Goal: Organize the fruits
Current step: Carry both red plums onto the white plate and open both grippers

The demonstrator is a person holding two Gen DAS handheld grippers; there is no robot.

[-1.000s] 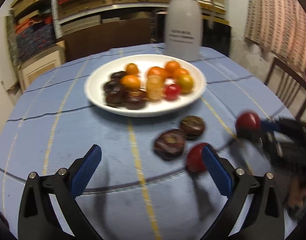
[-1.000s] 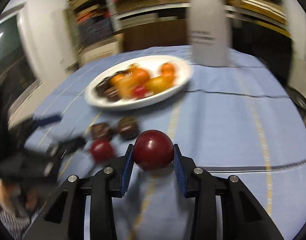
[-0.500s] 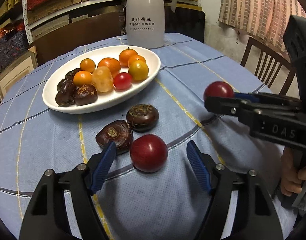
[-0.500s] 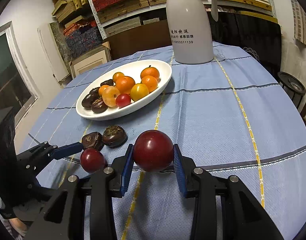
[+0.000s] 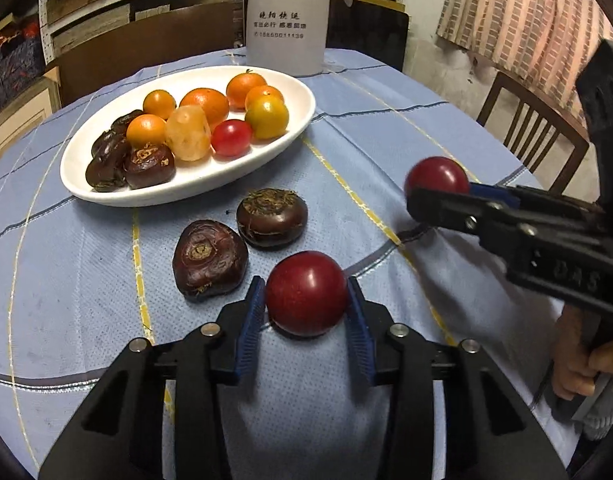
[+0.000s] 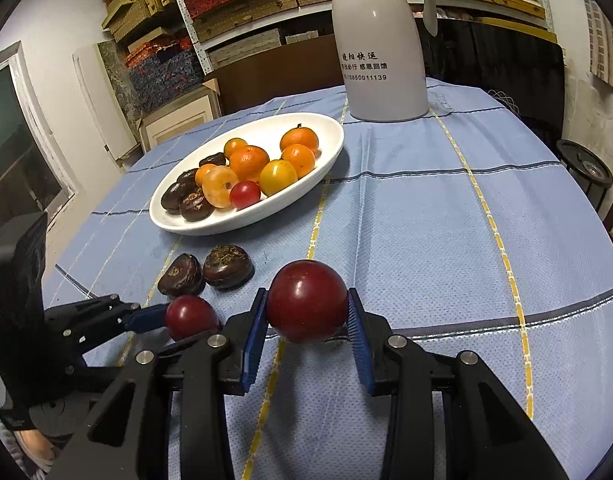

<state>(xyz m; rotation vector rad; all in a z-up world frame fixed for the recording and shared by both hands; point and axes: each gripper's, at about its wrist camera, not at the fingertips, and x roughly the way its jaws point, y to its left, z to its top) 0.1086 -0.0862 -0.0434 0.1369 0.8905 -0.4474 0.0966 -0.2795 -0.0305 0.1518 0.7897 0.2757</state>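
My left gripper (image 5: 305, 312) is shut on a dark red plum (image 5: 306, 293) that rests on the blue tablecloth. My right gripper (image 6: 306, 318) is shut on a second dark red plum (image 6: 306, 301) and holds it above the cloth; it shows at the right of the left wrist view (image 5: 436, 174). Two dark brown water chestnuts (image 5: 210, 258) (image 5: 272, 218) lie on the cloth just beyond the left gripper. A white oval plate (image 5: 290, 124) behind them holds oranges, a yellow tomato, a red tomato and several brown chestnuts.
A tall grey thermos jug (image 5: 286, 16) stands behind the plate. A wooden chair (image 5: 530, 128) stands at the table's right edge. Shelves with boxes (image 6: 234, 4) fill the back wall. A hand (image 5: 582, 364) holds the right gripper at the right.
My left gripper has moved forward around the plum on the cloth and closed on it. The right gripper keeps holding its plum above the cloth.
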